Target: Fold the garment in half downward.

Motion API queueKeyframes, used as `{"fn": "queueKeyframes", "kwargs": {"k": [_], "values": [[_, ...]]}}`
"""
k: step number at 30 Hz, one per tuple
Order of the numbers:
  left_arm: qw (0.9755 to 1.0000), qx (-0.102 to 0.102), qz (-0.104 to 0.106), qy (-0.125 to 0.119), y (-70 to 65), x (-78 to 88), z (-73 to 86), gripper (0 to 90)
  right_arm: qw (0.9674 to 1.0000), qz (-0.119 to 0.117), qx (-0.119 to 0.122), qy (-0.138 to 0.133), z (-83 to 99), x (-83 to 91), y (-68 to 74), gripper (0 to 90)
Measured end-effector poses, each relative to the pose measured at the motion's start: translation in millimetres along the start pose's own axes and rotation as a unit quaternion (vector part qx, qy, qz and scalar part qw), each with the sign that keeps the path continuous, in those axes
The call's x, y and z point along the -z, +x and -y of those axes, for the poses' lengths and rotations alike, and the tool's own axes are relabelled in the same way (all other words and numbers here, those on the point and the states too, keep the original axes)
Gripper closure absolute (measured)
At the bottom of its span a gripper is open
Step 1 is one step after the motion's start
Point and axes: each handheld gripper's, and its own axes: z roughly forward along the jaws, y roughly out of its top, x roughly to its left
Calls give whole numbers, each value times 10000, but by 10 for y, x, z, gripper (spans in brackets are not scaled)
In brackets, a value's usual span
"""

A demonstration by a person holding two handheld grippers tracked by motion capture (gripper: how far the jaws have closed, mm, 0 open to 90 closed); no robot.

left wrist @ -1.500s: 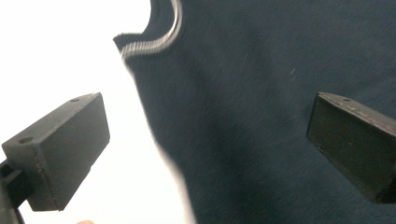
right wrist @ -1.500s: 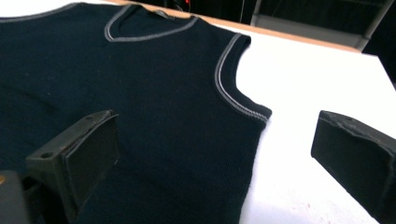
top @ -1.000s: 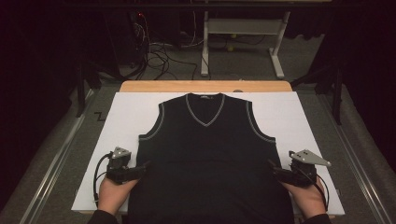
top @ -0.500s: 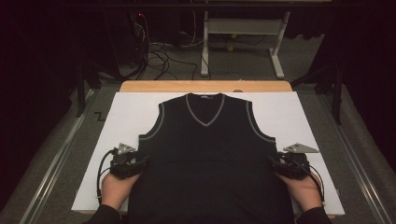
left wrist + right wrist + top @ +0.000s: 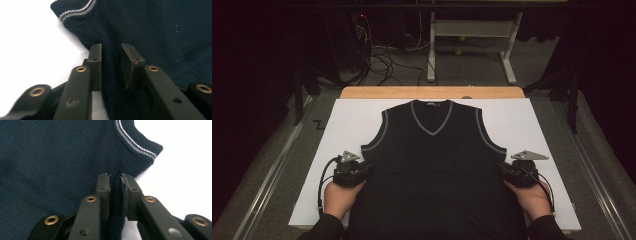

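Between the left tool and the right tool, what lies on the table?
The body of the dark sleeveless sweater, lying flat on the white sheet, fills the stretch between the left tool and the right tool. The high view shows it.

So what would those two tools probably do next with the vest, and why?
Probably close both fully, then lift. Each side edge of the vest already sits between the jaws: the left tool has a gap around a raised fold, and the right tool is narrower on its fold. The vest lies flat on the white sheet, so a firm pinch should come first.
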Motion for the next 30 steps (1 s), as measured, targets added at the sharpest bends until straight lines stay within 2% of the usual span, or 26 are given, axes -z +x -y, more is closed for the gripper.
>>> {"fn": "queueKeyframes", "kwargs": {"k": [3,8,11,14,25,30], "values": [[10000,16,47,-16,6,-2,0,756,10000,1,88,-29,6,3,11,830],[10000,-14,39,-78,14,16,-2,786,9999,61,138,-85,13,20,4,838],[9999,-8,30,-137,25,36,-2,791,9998,68,112,-131,20,35,-10,839],[9995,14,62,-301,38,100,-13,792,9996,88,68,-271,23,87,-26,840],[9984,-35,90,-557,36,217,-49,801,9983,160,131,-540,25,202,-42,843],[9973,-131,116,-710,13,294,-72,801,9972,189,153,-713,39,312,-59,845]]}}
